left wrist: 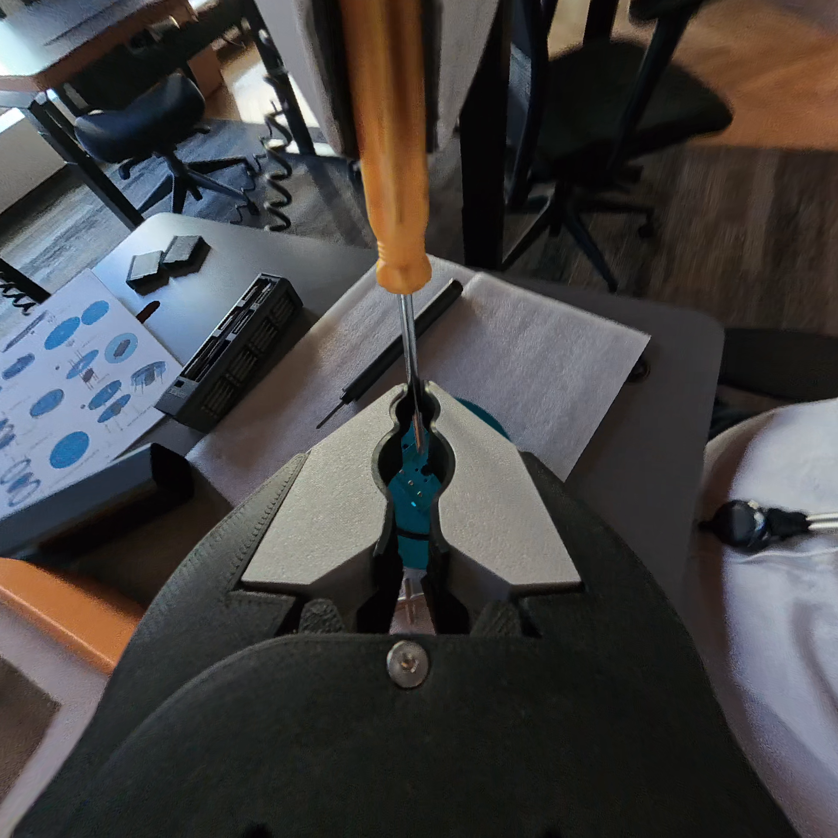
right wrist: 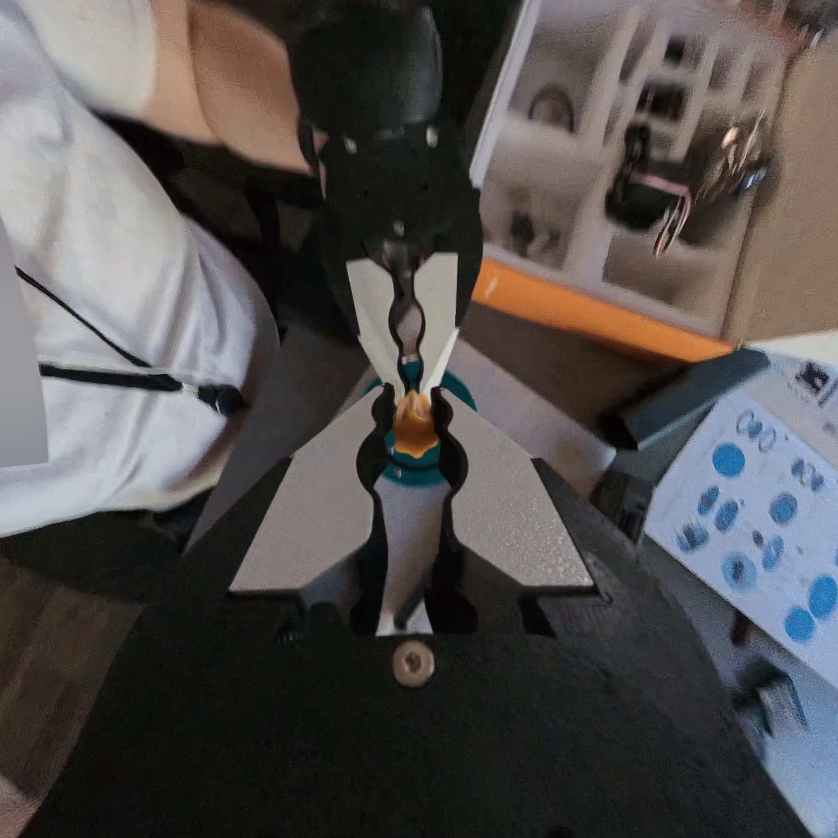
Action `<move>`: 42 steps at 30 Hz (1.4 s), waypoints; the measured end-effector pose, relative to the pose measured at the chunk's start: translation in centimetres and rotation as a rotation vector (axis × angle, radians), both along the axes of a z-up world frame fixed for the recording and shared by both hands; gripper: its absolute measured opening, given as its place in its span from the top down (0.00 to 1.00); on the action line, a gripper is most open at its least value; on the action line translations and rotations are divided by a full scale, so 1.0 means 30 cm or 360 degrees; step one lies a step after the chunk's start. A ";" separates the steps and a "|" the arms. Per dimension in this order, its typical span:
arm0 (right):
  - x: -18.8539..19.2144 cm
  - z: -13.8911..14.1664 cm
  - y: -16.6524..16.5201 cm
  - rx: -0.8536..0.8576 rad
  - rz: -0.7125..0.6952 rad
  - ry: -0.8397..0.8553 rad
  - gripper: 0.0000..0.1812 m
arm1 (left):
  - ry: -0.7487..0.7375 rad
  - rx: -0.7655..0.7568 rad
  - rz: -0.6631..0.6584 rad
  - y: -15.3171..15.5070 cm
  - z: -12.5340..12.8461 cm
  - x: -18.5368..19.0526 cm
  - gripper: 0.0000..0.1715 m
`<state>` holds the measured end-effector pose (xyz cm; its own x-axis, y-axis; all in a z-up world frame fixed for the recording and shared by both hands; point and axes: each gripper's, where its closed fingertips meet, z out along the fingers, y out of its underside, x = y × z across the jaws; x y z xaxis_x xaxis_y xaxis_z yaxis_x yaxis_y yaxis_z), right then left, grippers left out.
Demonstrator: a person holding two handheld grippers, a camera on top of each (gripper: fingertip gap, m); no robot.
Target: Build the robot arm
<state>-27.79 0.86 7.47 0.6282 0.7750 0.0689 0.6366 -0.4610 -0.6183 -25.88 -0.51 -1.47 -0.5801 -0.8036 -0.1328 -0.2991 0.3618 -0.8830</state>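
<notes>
My left gripper (left wrist: 413, 408) was nearly closed, its grey fingers (left wrist: 326, 512) pinching a teal disc-shaped part (left wrist: 410, 499) that stood on edge in the slot between them. The disc's face showed small holes and metal dots. Its rim also peeked out past the finger at 2 o'clock. The part sat over a white cloth (left wrist: 535, 358) spread on the grey table (left wrist: 680, 372).

My right gripper (right wrist: 412, 408) was clamped narrow on the amber handle of a screwdriver (right wrist: 413, 431). In the left wrist view that screwdriver (left wrist: 394, 149) came down from 12 o'clock, handle high. Its steel shaft passed between my left fingertips, and the tip rested against the teal disc's face just inside the slot.

In the right wrist view my left gripper (right wrist: 412, 362) faced me from 12 o'clock. The teal disc (right wrist: 458, 399) showed behind both sets of fingertips.

Around the work, left wrist view:
- A slim black tool with a fine point (left wrist: 399, 349) lay on the cloth at 11 o'clock from my fingertips.
- A black bit case (left wrist: 236, 358), open, sat at 10 o'clock.
- A printed sheet with blue circular diagrams (left wrist: 72, 381) lay at 9 o'clock.
- Two small dark square blocks (left wrist: 165, 263) sat touching at 10 o'clock, farther out.
- A person's white garment (left wrist: 780, 567) filled 3 to 4 o'clock, with a dark clip (left wrist: 748, 528) on it.
</notes>
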 end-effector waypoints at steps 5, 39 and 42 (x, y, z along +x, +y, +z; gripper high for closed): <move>-0.074 0.091 0.118 0.0364 -0.0108 0.0895 0.87 | -0.0124 -0.0457 0.0090 0.046 0.067 -0.055 0.99; -0.050 -0.214 0.248 0.0445 -0.0232 0.0931 0.91 | -0.0099 0.0002 0.0286 0.172 -0.072 0.003 0.91; -0.056 -0.217 0.247 0.0447 -0.0217 0.0933 0.91 | -0.0108 0.0003 0.0292 0.176 -0.075 -0.001 0.91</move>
